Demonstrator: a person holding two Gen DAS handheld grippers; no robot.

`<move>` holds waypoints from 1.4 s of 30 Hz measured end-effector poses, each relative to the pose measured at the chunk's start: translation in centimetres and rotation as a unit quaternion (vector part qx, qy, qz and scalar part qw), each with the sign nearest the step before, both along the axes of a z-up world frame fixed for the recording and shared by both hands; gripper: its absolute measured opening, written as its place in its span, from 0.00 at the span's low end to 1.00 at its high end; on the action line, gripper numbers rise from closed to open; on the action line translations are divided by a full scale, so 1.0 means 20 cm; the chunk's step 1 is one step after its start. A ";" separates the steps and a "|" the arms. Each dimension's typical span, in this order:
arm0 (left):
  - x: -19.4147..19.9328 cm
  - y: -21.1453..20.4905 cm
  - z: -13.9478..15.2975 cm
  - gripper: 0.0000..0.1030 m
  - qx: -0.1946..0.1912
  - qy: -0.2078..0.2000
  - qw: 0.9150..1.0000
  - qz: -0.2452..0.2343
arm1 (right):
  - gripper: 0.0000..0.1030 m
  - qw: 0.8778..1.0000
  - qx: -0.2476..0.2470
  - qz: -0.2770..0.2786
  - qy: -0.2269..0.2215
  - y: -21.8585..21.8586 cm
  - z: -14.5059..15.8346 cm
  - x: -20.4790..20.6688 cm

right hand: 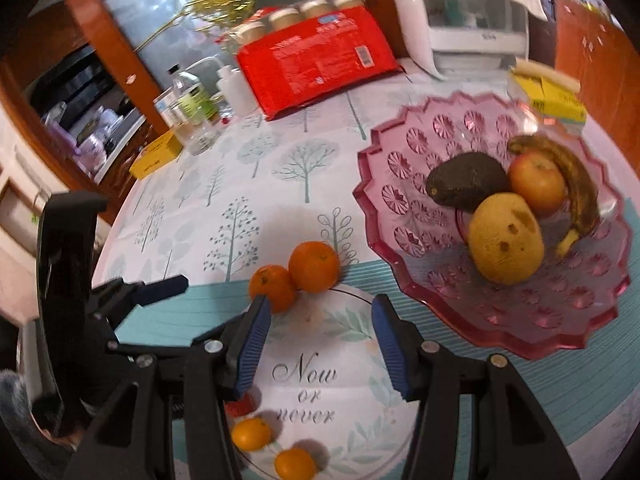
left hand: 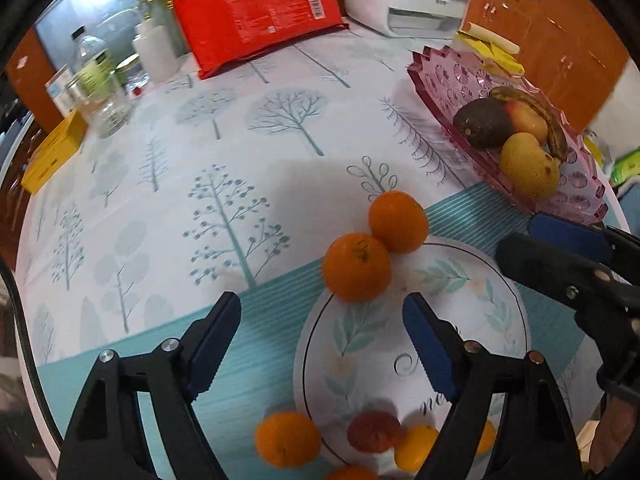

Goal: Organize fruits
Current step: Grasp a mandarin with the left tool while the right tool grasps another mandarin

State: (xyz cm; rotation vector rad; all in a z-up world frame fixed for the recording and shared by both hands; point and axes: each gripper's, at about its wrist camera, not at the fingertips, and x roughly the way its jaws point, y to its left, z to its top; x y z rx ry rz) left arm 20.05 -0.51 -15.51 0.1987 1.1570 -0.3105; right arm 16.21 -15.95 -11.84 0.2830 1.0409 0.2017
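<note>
Both the left gripper and right gripper have fingers spread wide above the white plate, holding nothing; two oranges touch at its rim.

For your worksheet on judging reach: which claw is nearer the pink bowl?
Right. The right claw hangs open over the white plate, just beside the pink bowl. The left claw is open on the plate's far side from the bowl.

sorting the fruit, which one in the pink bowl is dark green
The dark green oval avocado, at the left of the scalloped pink glass bowl; its neighbours are yellow, red and brown.
</note>
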 end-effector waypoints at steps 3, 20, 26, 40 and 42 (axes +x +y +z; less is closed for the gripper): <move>0.04 -0.03 -0.04 0.68 -0.003 0.002 1.000 -0.016 | 0.52 1.000 0.019 -0.010 0.013 0.00 -0.04 0.04; 0.15 -0.04 -0.16 0.42 -0.074 0.019 0.996 -0.048 | 0.52 0.996 0.055 -0.034 0.063 0.07 -0.22 0.23; 0.13 0.05 -0.15 0.42 -0.063 0.012 0.998 -0.018 | 0.52 0.996 0.046 -0.037 0.074 0.10 -0.27 0.27; 0.11 0.26 -0.14 0.42 -0.067 0.016 0.996 0.050 | 0.49 0.997 0.022 0.010 0.069 0.26 -0.32 0.34; 0.10 0.29 -0.12 0.42 -0.069 0.014 0.996 0.060 | 0.40 0.997 0.025 0.023 0.062 0.27 -0.31 0.34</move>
